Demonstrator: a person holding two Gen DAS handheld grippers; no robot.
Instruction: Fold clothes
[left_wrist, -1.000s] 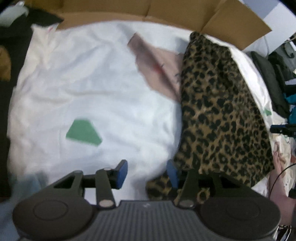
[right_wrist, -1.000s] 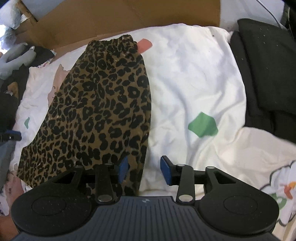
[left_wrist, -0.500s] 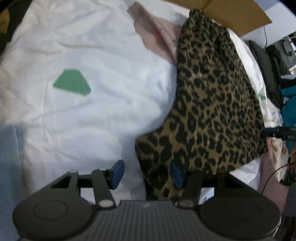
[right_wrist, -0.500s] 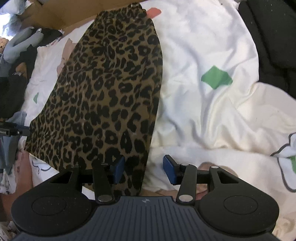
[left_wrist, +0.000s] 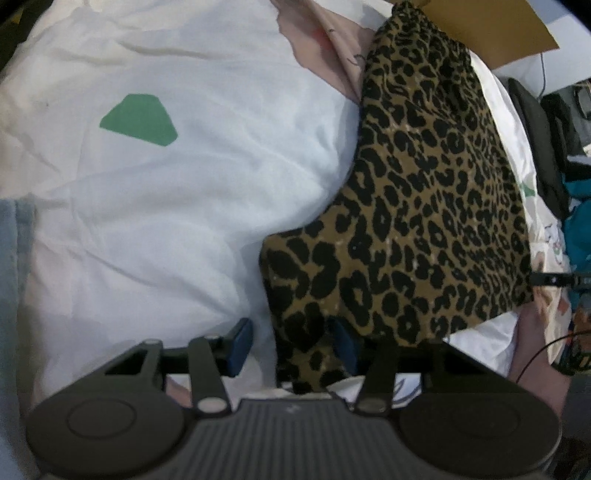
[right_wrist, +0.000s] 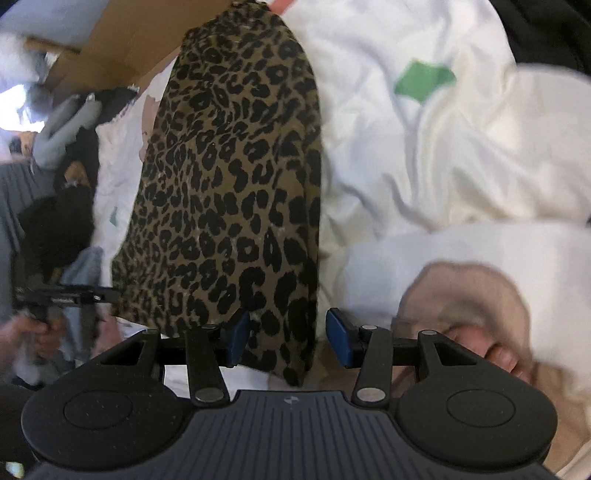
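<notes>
A leopard-print garment lies stretched lengthwise on a white sheet, its waistband at the far end. My left gripper is open, and the garment's near left corner hangs between its blue pads. In the right wrist view the same garment fills the middle. My right gripper is open too, with the near right corner between its fingers. Each gripper shows in the other's view: the right gripper at the hem's right end, the left gripper at its left end.
The sheet carries green patches and a pink print. Brown cardboard stands behind the bed. Dark clothes lie on the right, a dark and grey pile on the left. A hand holds the left gripper.
Both grippers moved in toward the near hem. The garment's two near corners, earlier beside or ahead of the fingers, now sit between them. Both stay open.
</notes>
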